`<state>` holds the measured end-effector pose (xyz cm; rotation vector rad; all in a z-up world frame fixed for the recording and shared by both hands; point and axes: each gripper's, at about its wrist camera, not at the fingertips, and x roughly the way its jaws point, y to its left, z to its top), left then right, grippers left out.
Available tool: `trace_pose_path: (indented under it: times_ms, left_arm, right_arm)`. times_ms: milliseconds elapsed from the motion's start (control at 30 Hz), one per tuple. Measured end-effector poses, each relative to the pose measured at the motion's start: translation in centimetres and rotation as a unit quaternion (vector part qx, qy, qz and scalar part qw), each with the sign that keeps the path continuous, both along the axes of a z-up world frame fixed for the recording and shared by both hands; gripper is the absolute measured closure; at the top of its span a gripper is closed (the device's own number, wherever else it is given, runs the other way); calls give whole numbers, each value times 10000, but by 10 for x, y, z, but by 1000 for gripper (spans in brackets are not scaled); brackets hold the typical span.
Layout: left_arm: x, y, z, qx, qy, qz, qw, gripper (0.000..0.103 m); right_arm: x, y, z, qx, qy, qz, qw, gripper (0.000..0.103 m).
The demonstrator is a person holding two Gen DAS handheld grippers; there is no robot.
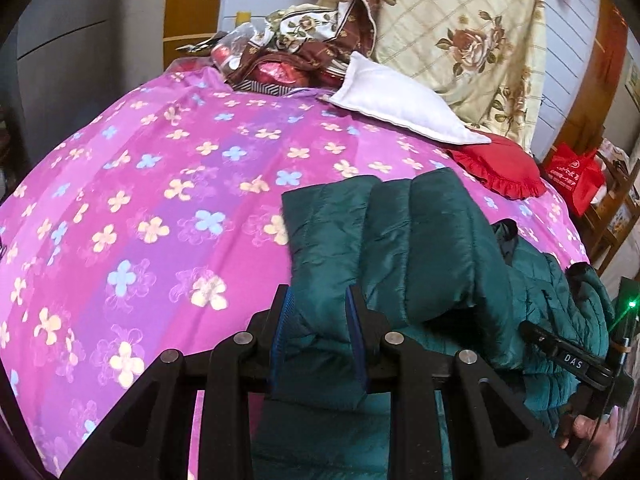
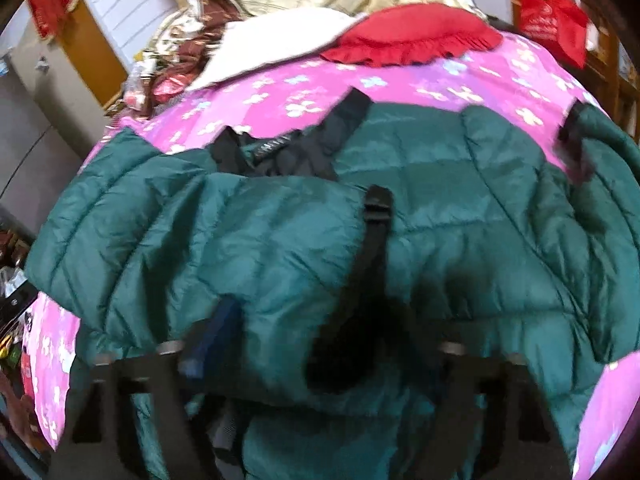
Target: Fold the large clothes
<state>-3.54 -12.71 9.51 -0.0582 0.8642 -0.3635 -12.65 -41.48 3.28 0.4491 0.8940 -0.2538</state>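
Observation:
A dark green puffer jacket (image 1: 420,248) lies on the pink flowered bedspread (image 1: 160,200). My left gripper (image 1: 320,312) is shut on a fold of the jacket's edge, with green fabric bunched between its blue pads (image 1: 282,332). In the right wrist view the jacket (image 2: 320,240) fills most of the frame, with its black collar (image 2: 288,152) and black zipper strip (image 2: 372,240) showing. My right gripper (image 2: 304,344) is blurred and buried in the jacket; one blue pad (image 2: 212,332) shows with fabric bunched against it. The right gripper's body also shows in the left wrist view (image 1: 568,356).
A white pillow (image 1: 400,104), a red frilled cushion (image 1: 500,168) and a floral quilt (image 1: 460,40) are piled at the bed's far end. A heap of patterned cloth (image 1: 300,48) lies beside them. A red bag (image 1: 572,176) stands off the bed's right side.

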Motion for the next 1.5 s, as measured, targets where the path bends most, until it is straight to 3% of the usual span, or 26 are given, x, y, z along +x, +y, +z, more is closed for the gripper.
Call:
trace_pose_path:
  times_ms: [67, 133, 267, 500, 600, 733, 833, 933, 1067, 1200, 1267, 1367, 1500]
  left_arm:
    - [1, 1, -1, -33, 31, 2, 10000, 94]
    - [1, -1, -1, -62, 29, 6, 10000, 94]
    - [4, -5, -2, -106, 62, 6, 9999, 94]
    - [8, -18, -11, -110, 152, -11, 9998, 94]
    - [10, -24, -19, -49, 225, -1, 9997, 94]
    - [9, -28, -23, 28, 258, -15, 9997, 94]
    - [9, -30, -20, 65, 160, -7, 9999, 94]
    - [13, -35, -14, 57, 56, 5, 10000, 94]
    - [24, -47, -13, 48, -19, 45, 10000, 94]
    - [34, -63, -21, 141, -21, 40, 9999, 94]
    - [39, -70, -29, 209, 8, 48, 9998, 94]
    - [42, -77, -38, 308, -71, 48, 9995, 92]
    - [44, -82, -47, 330, -160, -91, 9993, 83]
  right_arm:
    - [-1, 2, 4, -73, -122, 88, 9999, 73]
    - [-6, 3, 11, -249, -178, 144, 9994, 81]
    - [-22, -2, 34, -771, -404, 124, 9961, 86]
    - [-42, -31, 63, -1584, -418, -198, 9863, 89]
    - [-41, -47, 59, -1689, -254, -367, 9846, 90]
    - [-28, -62, 32, -1769, 213, -541, 9825, 91]
    - [-23, -65, 15, -1732, 422, -567, 9823, 90]
    - [-28, -63, 22, -1714, 479, -647, 9819, 69]
    - [-43, -50, 55, -1490, -81, -593, 9870, 44]
    - [-22, -13, 68, -1135, -434, 307, 9921, 44]
    - [-4, 0, 61, -954, -390, 574, 9930, 44]
    - [25, 8, 41, -735, -257, 641, 9949, 44]
    - [52, 12, 10, -939, 18, 558, 9940, 44]
